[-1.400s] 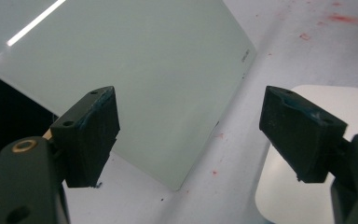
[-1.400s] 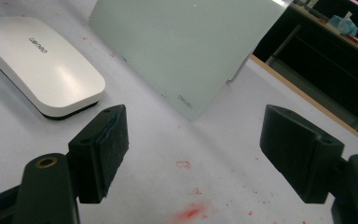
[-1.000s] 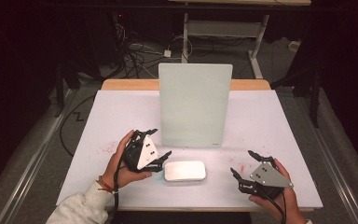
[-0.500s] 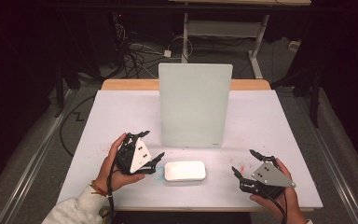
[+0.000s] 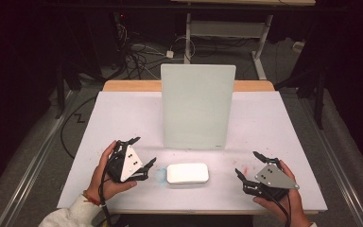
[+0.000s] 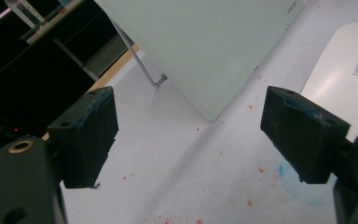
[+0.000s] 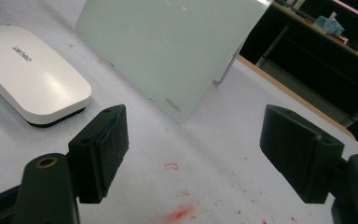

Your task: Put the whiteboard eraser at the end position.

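Observation:
A white oblong eraser block lies flat near the table's front edge. Behind it a pale green glass board stands upright on a stand. My left gripper is held just left of the block, jaws wide open, nothing between them. On the block's right, my right gripper rests low over the table, also open and holding nothing.
The white table top carries red marker specks and a faint blue smudge beside the block. A wooden strip runs along the far edge. Cables and desk legs lie on the dark floor beyond.
My left gripper has drawn back a little to the left, away from the white block. The right gripper has barely shifted.

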`<state>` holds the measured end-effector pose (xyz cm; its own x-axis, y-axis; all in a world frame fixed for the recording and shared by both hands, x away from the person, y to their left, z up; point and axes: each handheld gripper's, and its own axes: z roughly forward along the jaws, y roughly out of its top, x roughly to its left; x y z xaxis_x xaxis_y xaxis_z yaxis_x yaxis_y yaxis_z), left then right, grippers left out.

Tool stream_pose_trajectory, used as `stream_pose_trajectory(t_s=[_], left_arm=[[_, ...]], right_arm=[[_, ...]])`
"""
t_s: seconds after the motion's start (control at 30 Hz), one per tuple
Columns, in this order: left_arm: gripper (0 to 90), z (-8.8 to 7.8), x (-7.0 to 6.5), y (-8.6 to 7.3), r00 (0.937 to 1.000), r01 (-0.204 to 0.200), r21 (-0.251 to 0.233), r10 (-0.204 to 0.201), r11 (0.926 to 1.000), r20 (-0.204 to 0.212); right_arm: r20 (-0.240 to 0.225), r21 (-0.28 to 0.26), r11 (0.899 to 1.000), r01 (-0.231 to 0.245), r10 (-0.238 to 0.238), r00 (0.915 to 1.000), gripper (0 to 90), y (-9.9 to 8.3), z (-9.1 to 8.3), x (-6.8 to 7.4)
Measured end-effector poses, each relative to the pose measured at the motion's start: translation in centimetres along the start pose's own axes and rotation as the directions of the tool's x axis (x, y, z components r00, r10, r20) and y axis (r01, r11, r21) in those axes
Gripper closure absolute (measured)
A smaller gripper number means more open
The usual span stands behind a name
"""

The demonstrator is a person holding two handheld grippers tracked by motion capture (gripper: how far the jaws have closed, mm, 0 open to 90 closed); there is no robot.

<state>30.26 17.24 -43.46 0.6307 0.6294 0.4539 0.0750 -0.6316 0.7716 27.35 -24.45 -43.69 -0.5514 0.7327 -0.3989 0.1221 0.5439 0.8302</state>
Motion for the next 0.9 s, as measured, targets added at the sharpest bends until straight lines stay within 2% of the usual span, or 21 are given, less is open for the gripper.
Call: stream_pose_trajectory(t_s=[0.13,0.37,0.63,0.9], left_arm=[[18.4,-0.2,0.1,-0.8,1.0,-0.002,0.019,0.002,0.9998,-0.005],[17.9,-0.4,0.4,-2.7,0.9995,0.032,0.045,-0.032,0.9985,-0.002],[17.1,-0.6,0.3,-4.6,0.9982,0.059,0.091,-0.06,0.9941,0.001],[17.1,-1.7,0.6,-6.0,0.9958,0.088,0.12,-0.09,0.9888,0.011]], right_arm=[[0.006,0.0,1.0,-0.001,0.001,1.0,24.1,0.0,0.0,-0.1],[0.018,0.014,1.0,-0.018,0.018,0.9997,24.0,-0.3,0.0,-0.5],[0.025,0.02,0.999,-0.03,0.03,0.9993,24.2,-0.6,0.0,-0.7],[0.019,0.023,0.999,-0.026,0.026,0.9995,24.2,-0.7,0.1,-0.7]])
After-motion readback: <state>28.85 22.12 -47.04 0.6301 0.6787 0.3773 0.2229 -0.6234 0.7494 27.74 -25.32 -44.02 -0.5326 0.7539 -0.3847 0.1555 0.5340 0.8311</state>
